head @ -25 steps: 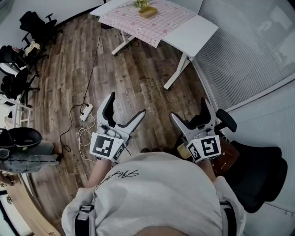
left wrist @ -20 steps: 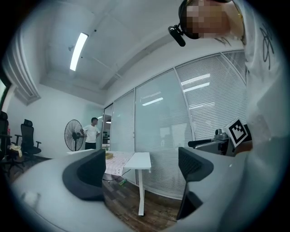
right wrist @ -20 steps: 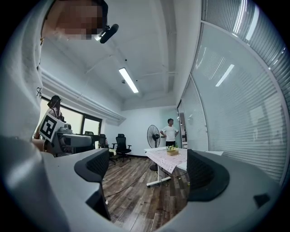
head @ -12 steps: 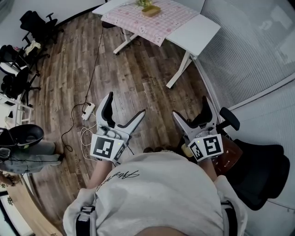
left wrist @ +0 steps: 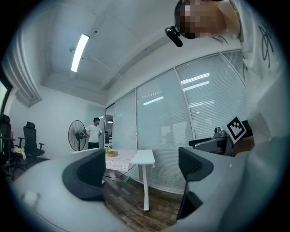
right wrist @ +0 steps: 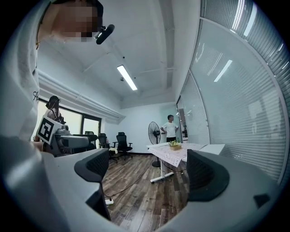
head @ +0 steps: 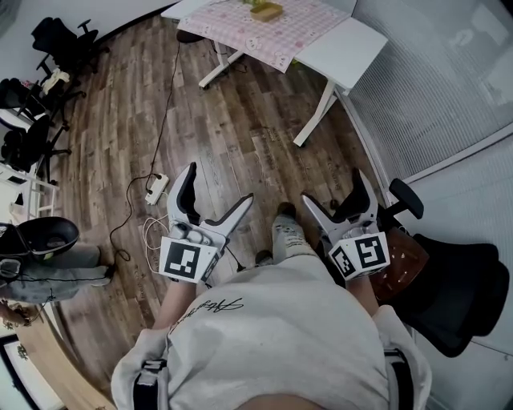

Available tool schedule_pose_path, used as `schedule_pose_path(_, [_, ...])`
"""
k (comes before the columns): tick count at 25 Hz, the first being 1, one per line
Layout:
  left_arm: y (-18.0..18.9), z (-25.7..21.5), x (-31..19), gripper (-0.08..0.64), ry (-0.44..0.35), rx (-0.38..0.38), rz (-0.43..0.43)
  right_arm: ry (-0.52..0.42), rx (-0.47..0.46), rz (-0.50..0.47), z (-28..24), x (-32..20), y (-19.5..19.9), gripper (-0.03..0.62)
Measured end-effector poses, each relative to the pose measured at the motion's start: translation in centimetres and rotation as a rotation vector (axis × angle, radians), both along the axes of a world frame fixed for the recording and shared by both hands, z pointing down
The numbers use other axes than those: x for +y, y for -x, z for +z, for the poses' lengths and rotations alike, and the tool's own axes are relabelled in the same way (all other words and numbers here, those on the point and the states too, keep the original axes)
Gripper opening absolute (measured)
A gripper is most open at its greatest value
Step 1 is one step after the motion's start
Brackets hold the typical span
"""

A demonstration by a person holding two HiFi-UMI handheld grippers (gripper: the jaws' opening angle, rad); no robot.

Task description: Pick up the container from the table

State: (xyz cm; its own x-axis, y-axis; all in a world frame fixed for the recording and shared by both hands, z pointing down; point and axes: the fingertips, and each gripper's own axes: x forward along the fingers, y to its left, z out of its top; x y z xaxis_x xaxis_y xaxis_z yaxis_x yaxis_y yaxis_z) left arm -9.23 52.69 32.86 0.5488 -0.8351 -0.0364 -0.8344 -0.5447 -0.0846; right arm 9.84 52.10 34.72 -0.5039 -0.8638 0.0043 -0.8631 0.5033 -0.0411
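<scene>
Sitting on pink patterned cloth [head: 276,36], container [head: 266,11] rested on bench [head: 353,50] at far side of room, well apart from both claws. Left claw [head: 218,185]: jaws spread wide, nothing between. Right claw [head: 333,189]: likewise gaping, empty. Both held low at waist; open wood floor [head: 240,136] lay between claws and bench. Risks judged: power strip [head: 157,187] and cable [head: 166,104] on floor left of path, possible snag underfoot. Container looked small; off-centre closing could shove it across cloth.

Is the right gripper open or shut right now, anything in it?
Open, empty: the right gripper has its jaws wide apart, only floor and the far table between them.
</scene>
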Motion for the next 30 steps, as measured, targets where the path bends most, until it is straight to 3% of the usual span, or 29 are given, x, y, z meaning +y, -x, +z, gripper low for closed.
schedule_pose_path(2, [0.3,0.0,-0.4,0.485,-0.011,-0.033,-0.017,0.003,-0.008,0.004,0.0,-0.4,0.2,0.522])
schedule_pose_path(14, [0.2,-0.6,-5.2,0.485,-0.018,-0.016,-0.012,0.020,-0.002,-0.047,0.3,-5.1,0.9,0.520])
schedule_pose_path(30, [-0.5,-0.3,-18.5,0.485,-0.021,-0.022,-0.063,-0.007,0.015,-0.101,-0.5,-19.5,0.4,0.520])
